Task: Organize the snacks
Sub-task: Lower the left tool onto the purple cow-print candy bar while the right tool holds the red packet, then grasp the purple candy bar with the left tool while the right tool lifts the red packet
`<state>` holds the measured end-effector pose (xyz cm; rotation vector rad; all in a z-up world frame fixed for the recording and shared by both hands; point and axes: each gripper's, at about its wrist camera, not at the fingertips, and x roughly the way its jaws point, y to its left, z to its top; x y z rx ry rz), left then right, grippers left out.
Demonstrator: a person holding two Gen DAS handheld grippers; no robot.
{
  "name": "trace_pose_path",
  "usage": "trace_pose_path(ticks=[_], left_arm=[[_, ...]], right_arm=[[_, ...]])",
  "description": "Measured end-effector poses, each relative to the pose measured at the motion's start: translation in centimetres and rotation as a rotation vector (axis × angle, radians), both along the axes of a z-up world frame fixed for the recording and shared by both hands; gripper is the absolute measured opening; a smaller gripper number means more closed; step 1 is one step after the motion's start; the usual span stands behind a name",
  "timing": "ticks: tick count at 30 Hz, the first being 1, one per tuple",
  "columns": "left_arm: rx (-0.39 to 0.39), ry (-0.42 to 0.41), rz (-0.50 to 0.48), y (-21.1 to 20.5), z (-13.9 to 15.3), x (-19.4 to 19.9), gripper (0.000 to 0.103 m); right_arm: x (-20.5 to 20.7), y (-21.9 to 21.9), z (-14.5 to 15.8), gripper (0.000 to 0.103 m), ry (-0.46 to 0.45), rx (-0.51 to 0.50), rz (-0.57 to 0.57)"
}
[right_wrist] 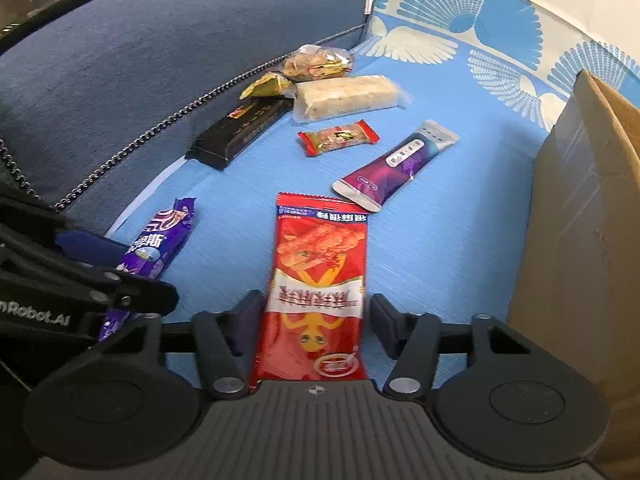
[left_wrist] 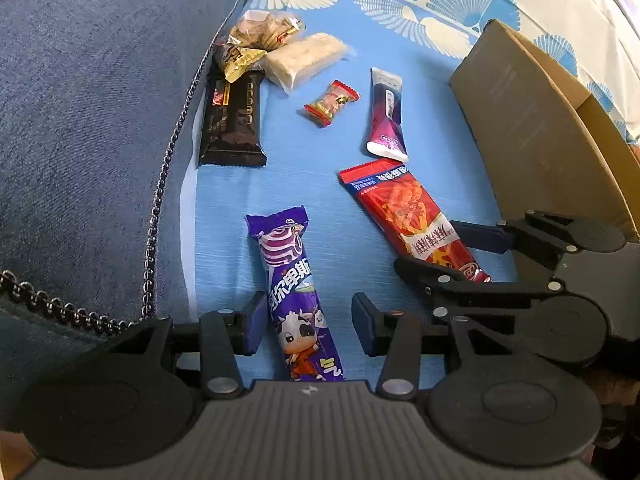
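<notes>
The cardboard box waits beside the snacks, probably to receive them. The right gripper straddles the red snack packet, jaws apart; the left gripper likewise straddles the purple candy packet, unclamped.

Home, blue patterned bedsheet, denim cushion beside it

Purple cow-print snack and red snack packet lie flat on blue cloth, other wrapped snacks beyond.
</notes>
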<state>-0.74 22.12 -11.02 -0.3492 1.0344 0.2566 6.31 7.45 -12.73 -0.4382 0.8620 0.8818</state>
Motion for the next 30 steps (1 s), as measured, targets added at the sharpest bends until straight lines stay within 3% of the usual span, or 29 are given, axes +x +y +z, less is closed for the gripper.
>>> trace_pose_path(ticks=[4,5,15,17,19,22,30], left_arm=[[0.010,-0.009,-0.003,-0.1,0.1,-0.1,0.020],[0.014,-0.016,0.000,-0.2,0.2,-0.2,0.018],[0.043,-0.049,0.030,-0.3,0.7,-0.4,0.018],[0.022,-0.029,0.033,0.0,0.5,-0.3,0.022],[-0.004,-0.013,0.041,0.5,0.1,-0.1,0.035],[-0.022,-0.014,0.049,0.8,0.0,-0.2,0.036],[0.018,-0.009,0.015,-0.1,0.1,-0.1,0.036]], right_arm=[[-0.4,0.0,0.2,0.050,-0.025,0.002,0.016],[-0.4,-0.1,0.3,0.049,-0.029,0.003,0.017],[-1.1,-1.0,1.9,0.047,-0.045,0.022,0.016],[-1.3,-1.1,1.8,0.047,-0.033,0.003,0.017],[-1.3,-1.2,1.5,0.048,-0.014,-0.009,0.014],[-1.1,-1.3,1.2,0.051,0.003,-0.013,0.000],[-1.0,-1.2,0.8,0.054,0.002,-0.002,-0.007]])
